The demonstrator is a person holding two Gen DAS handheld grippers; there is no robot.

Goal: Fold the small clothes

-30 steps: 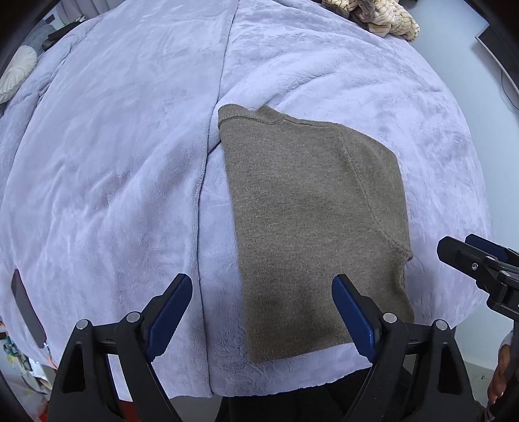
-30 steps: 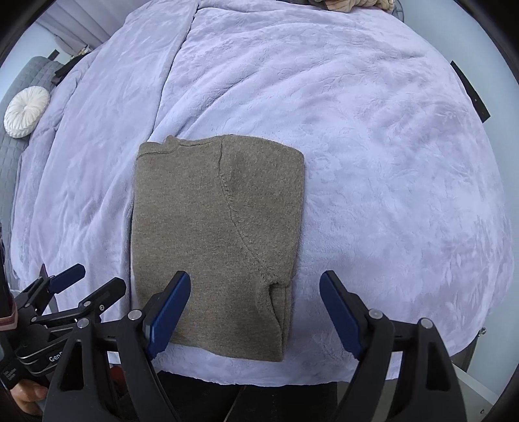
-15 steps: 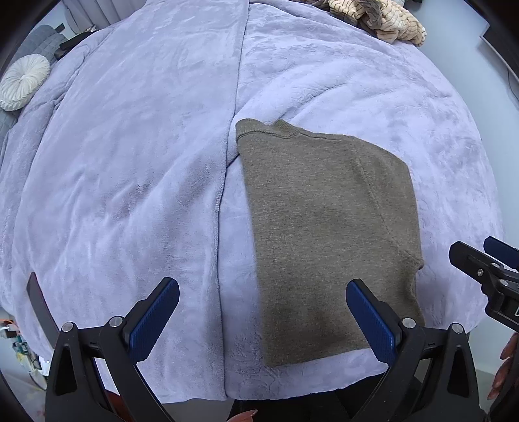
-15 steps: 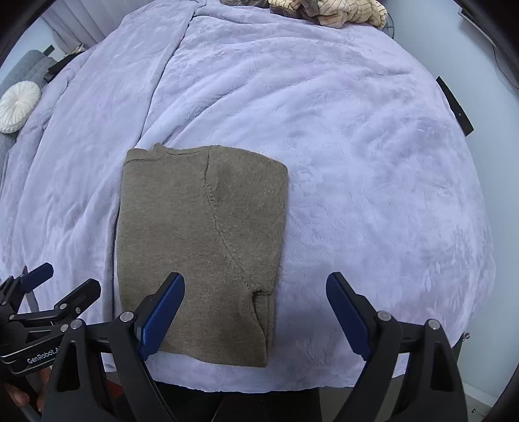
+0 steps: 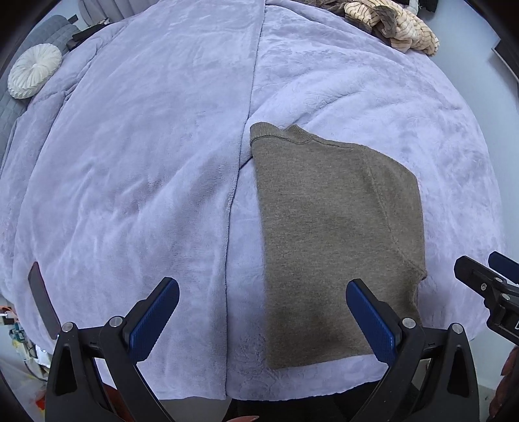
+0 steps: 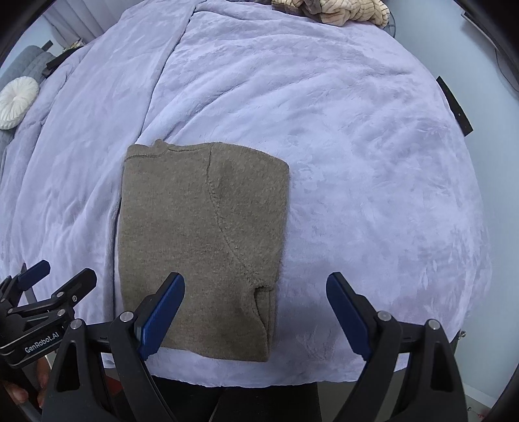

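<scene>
A folded olive-brown knit sweater [image 5: 337, 233] lies flat on a lavender plush blanket [image 5: 129, 162] near the bed's front edge. My left gripper [image 5: 261, 287] hangs above it, pointing down. Its jaws are wide open and empty, the right blue pad over the sweater's lower right part. In the right wrist view the same sweater [image 6: 201, 233] lies below my right gripper [image 6: 255, 280]. That gripper is open too and holds nothing, its left pad over the sweater's lower edge. Each gripper shows at the side of the other's view: the right gripper [image 5: 486, 285] and the left gripper [image 6: 48, 282].
A pile of beige striped clothes [image 5: 392, 26] sits at the bed's far end. A white round cushion [image 5: 34, 71] rests on grey upholstery at far left. A blanket seam [image 5: 240, 162] runs just left of the sweater. Dark strips [image 6: 454, 107] lie at the bed's sides.
The left jaws have spread wider. Both views now take in more of the bed's far end and the striped pile. The sweater has not moved.
</scene>
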